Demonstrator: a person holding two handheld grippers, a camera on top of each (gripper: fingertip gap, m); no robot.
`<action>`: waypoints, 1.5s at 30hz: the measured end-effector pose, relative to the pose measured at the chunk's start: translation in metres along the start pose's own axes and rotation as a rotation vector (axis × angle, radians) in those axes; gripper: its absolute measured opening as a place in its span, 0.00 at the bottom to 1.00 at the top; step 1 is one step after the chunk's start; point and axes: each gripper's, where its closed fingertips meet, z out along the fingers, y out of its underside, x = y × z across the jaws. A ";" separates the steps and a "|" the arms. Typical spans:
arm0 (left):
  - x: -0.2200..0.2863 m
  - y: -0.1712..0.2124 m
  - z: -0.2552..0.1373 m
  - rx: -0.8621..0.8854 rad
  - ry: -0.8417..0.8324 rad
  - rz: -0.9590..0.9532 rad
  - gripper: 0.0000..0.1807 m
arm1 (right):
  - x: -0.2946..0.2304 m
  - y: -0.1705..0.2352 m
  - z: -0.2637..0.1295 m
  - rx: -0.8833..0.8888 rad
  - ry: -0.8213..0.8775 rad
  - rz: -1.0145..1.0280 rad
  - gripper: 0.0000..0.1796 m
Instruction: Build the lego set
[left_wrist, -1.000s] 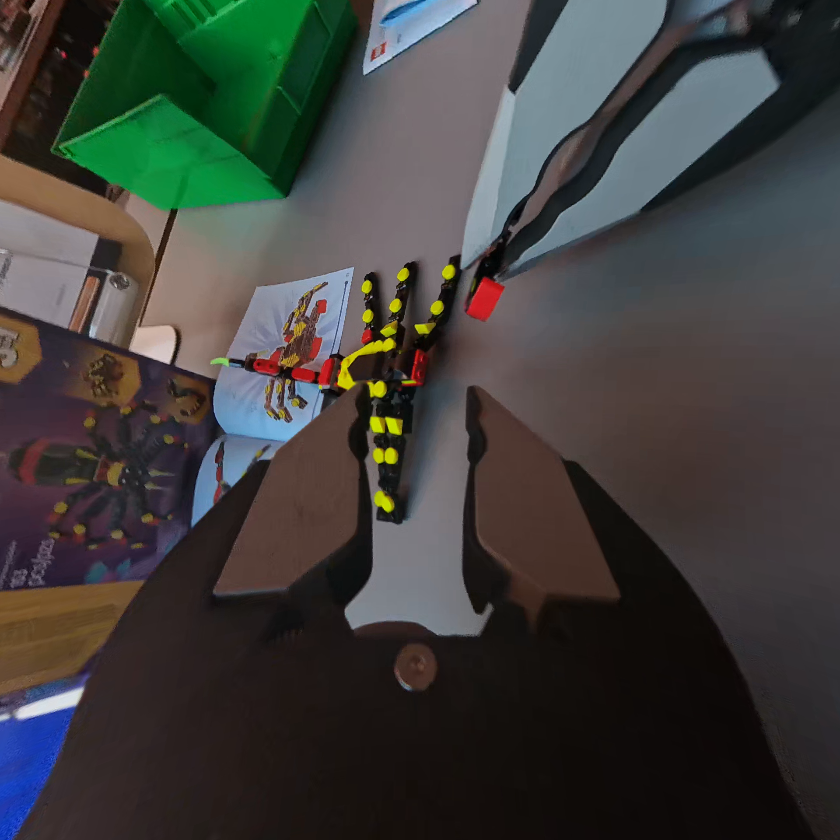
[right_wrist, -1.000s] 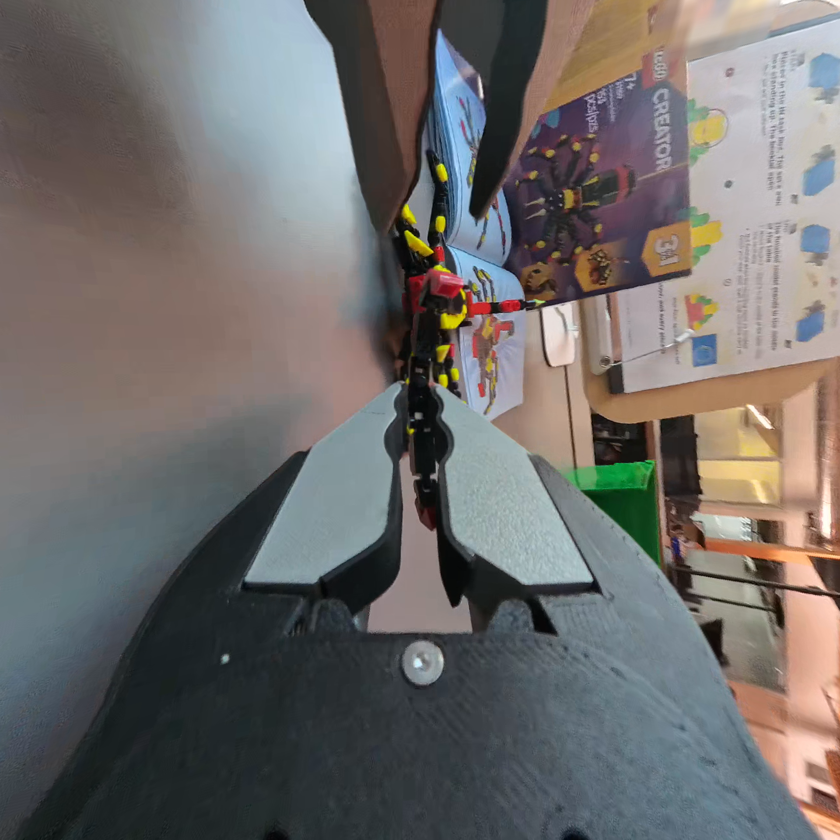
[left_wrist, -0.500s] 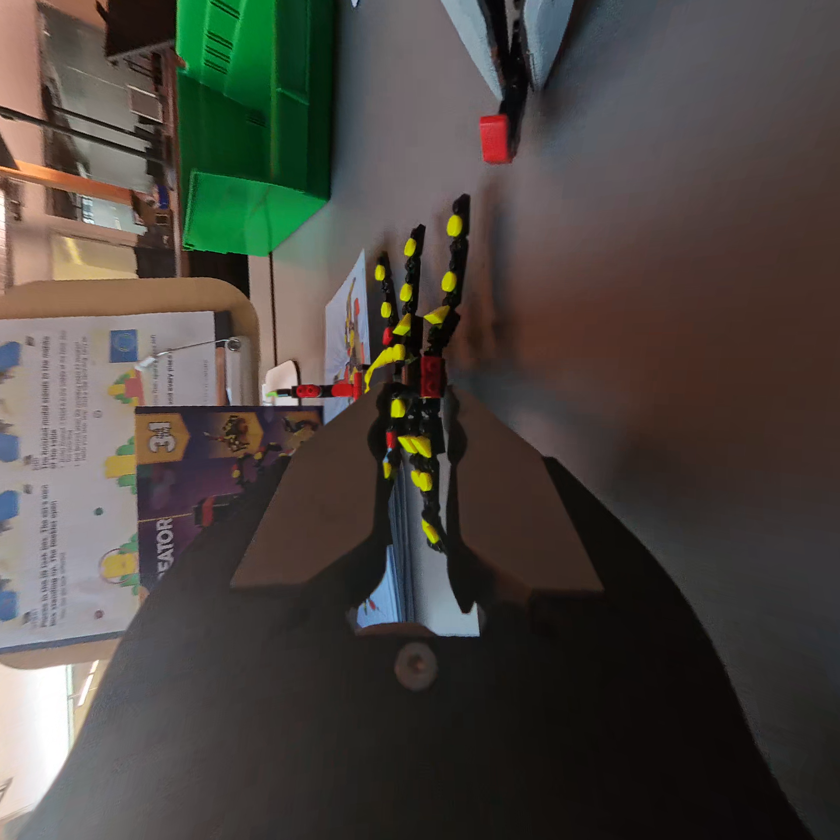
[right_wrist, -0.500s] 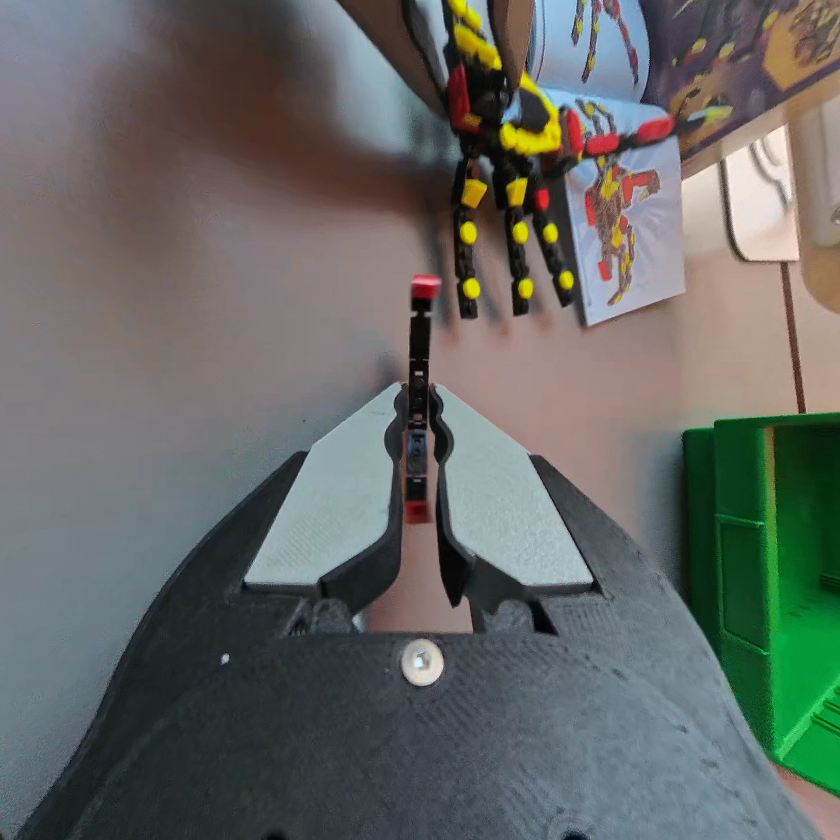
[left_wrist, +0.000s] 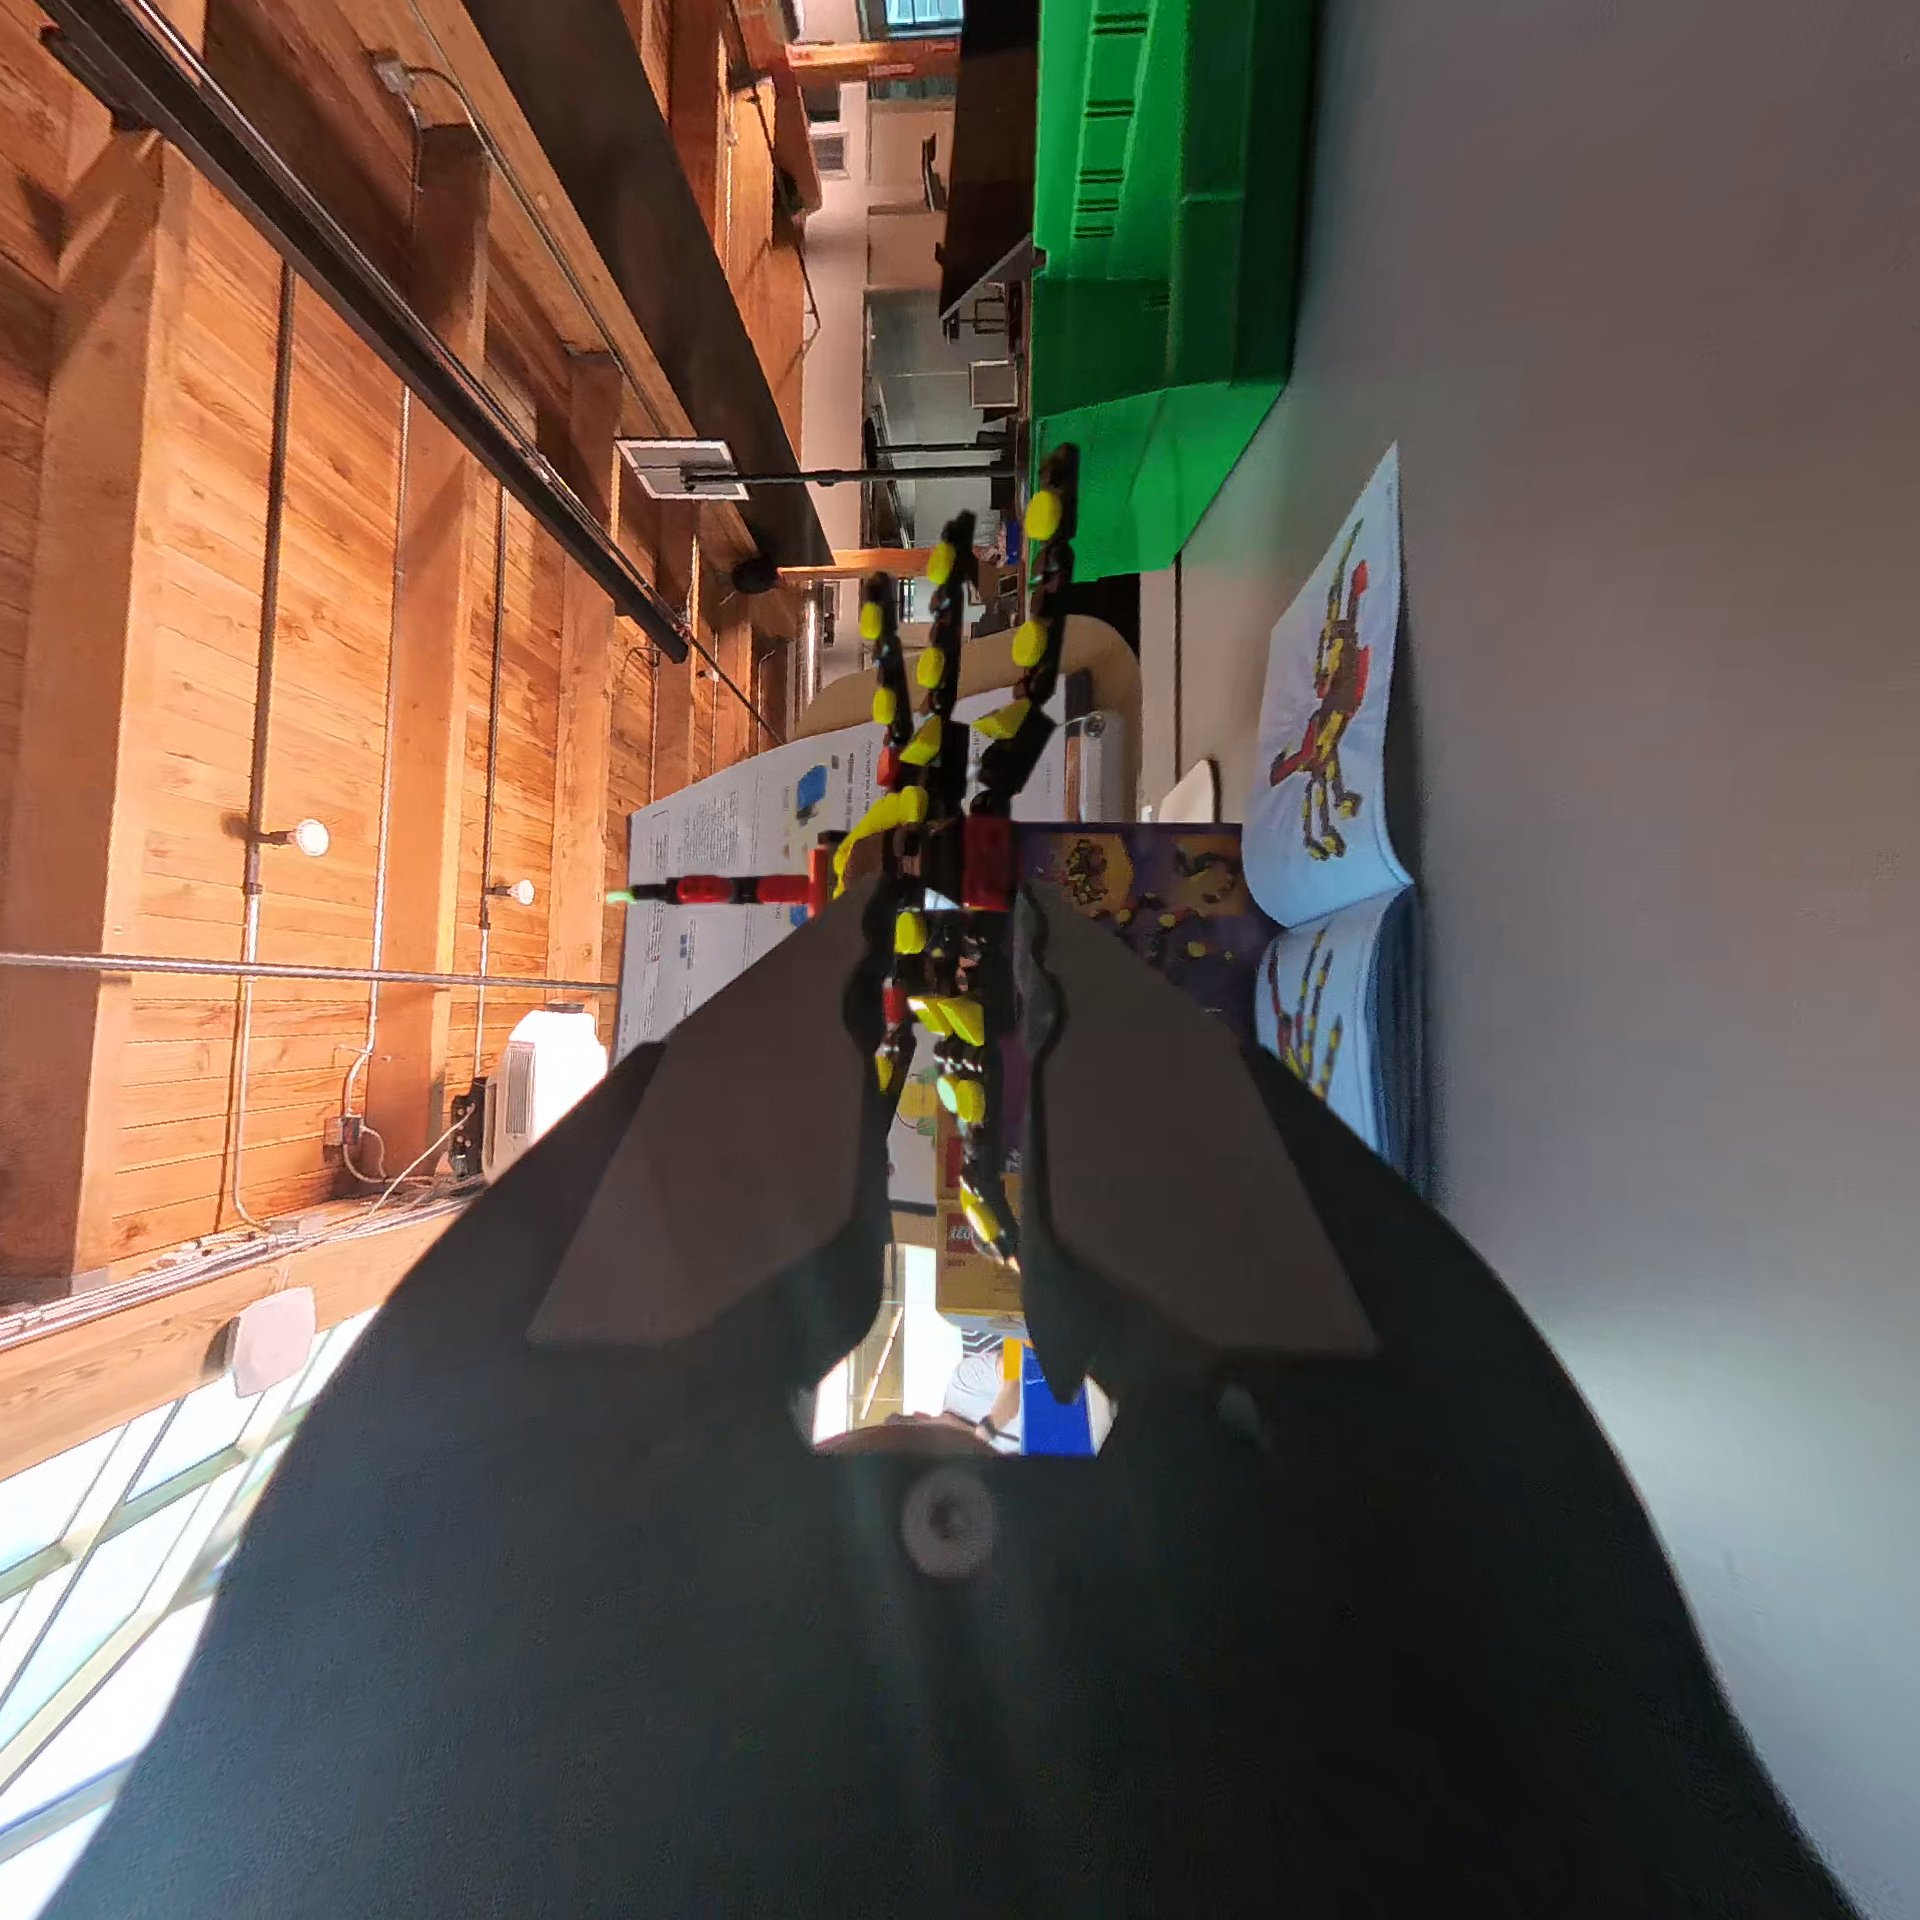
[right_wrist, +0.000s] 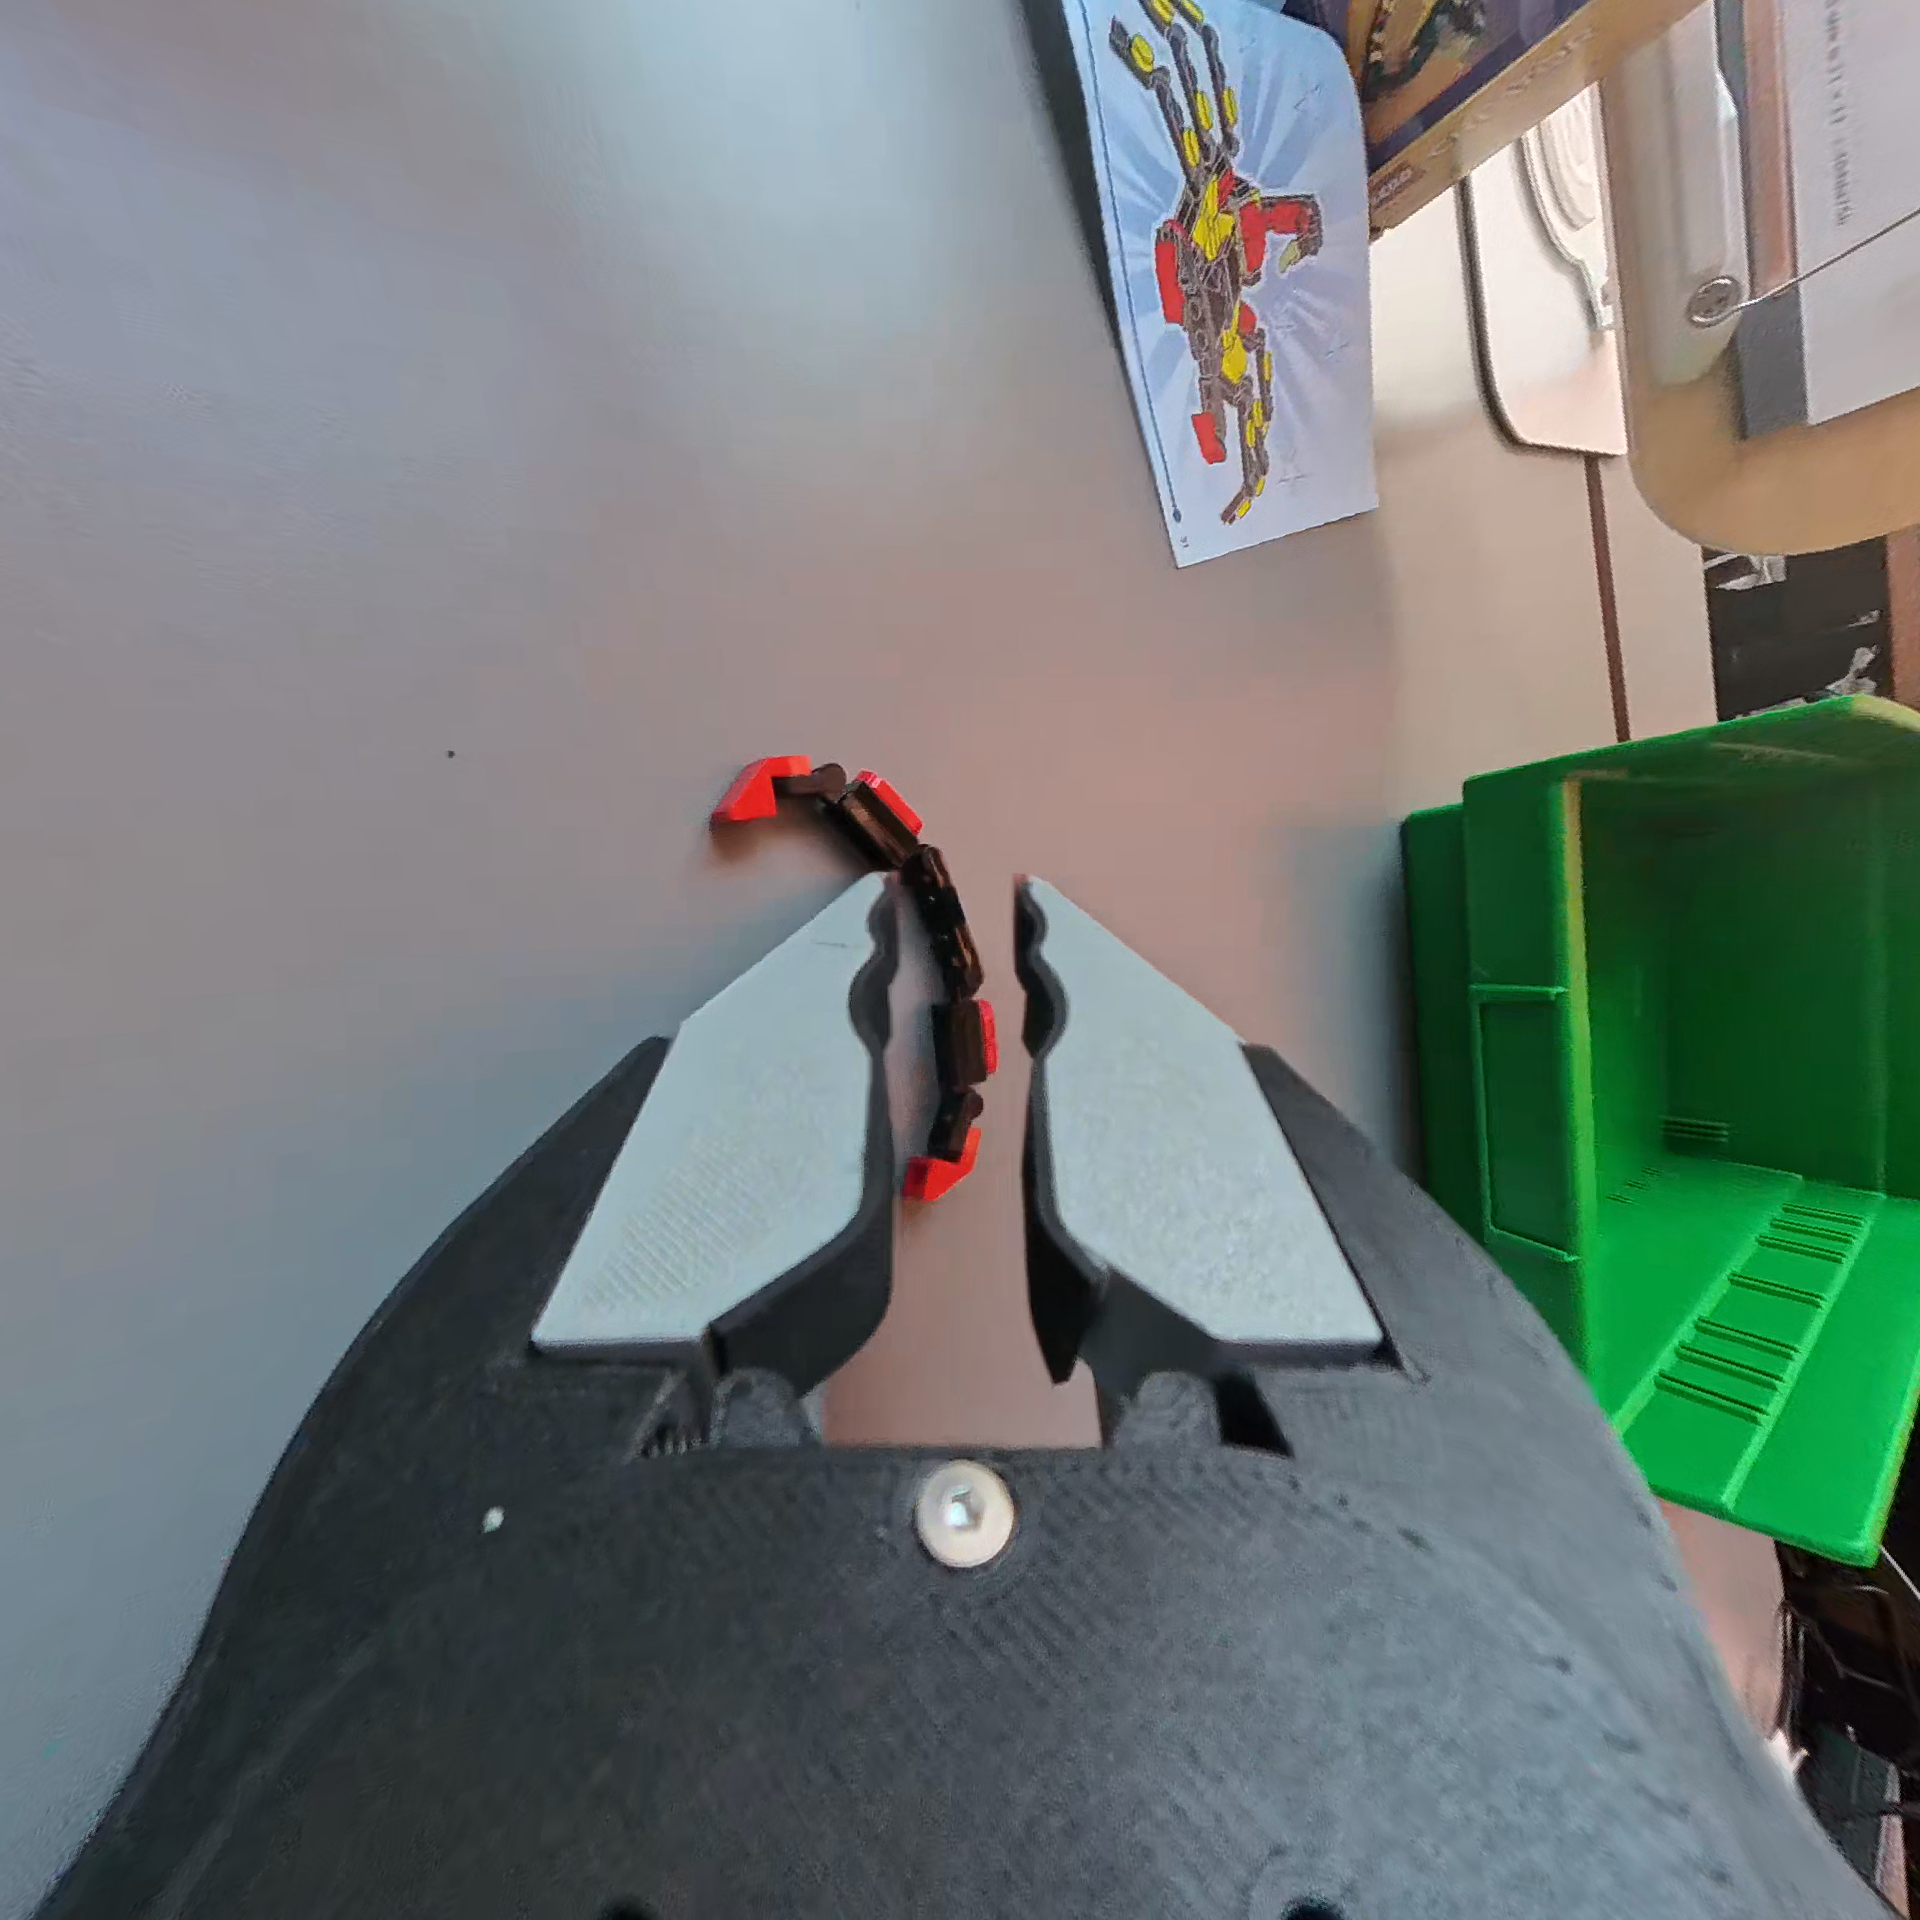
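Left view: my left gripper (left_wrist: 940, 935) has lifted the spider (left_wrist: 951, 831) clear of the surface (left_wrist: 1662, 623); my jaws are closed on its studded black-and-yellow body, thin jointed legs fanning beyond the tips. Right view: my right gripper (right_wrist: 951, 894) has just let go, jaws now parted around the curved black-and-red leg (right_wrist: 925, 935) lying loose on the smooth grey surface, so that leg remains unattached.
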 end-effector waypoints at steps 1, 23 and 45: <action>-0.004 0.000 0.002 0.004 0.006 -0.019 0.10 | 0.000 -0.002 -0.002 0.003 -0.003 0.002 0.15; 0.022 -0.065 -0.018 0.292 0.918 -0.854 0.11 | -0.002 -0.155 -0.007 0.059 0.355 -0.348 0.29; 0.061 -0.048 -0.002 0.181 0.661 -0.484 0.09 | -0.017 -0.159 0.010 0.368 0.147 -0.223 0.14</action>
